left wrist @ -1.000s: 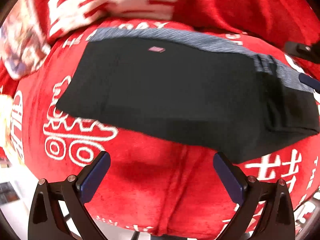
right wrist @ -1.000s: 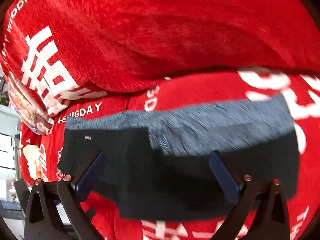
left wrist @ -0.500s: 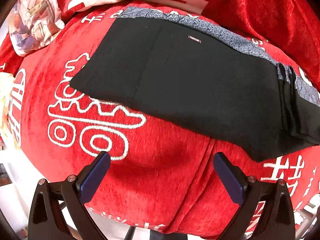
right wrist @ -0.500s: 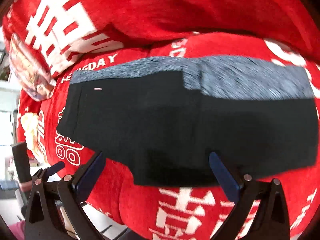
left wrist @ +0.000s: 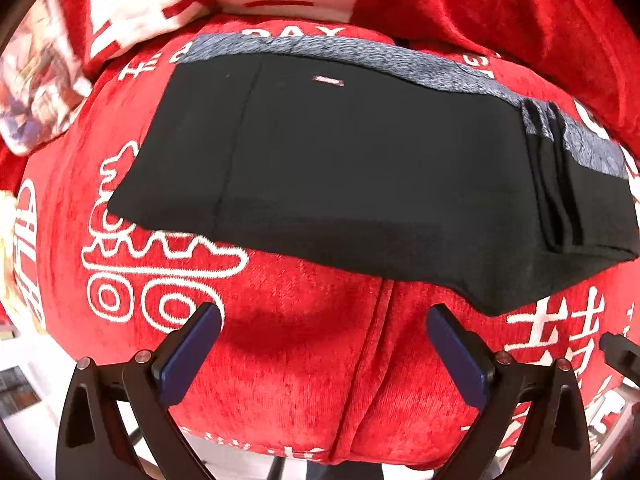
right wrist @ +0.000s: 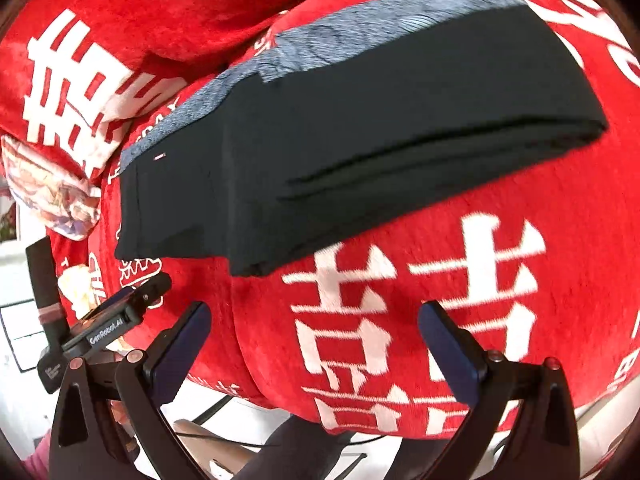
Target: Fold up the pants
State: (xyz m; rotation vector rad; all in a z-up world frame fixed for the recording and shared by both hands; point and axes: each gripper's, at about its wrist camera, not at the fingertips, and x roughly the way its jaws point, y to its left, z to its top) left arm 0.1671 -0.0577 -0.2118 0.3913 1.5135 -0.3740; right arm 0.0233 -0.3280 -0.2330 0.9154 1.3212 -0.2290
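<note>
Pants (left wrist: 360, 168) lie folded in a flat black stack on the red blanket (left wrist: 304, 360), grey band at the far edge. Soft, light, layers likely slide; pinch the stacked fold edge. Left gripper (left wrist: 324, 344) and right gripper (right wrist: 314, 338) both spread, empty, short of the pants.

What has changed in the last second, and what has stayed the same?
The right claw has backed away from the pants; a second ago its fingers stood over the black cloth, now over the red cover. The left claw shifted only slightly. Both claws stay open and empty; the pants stay folded in place.
</note>
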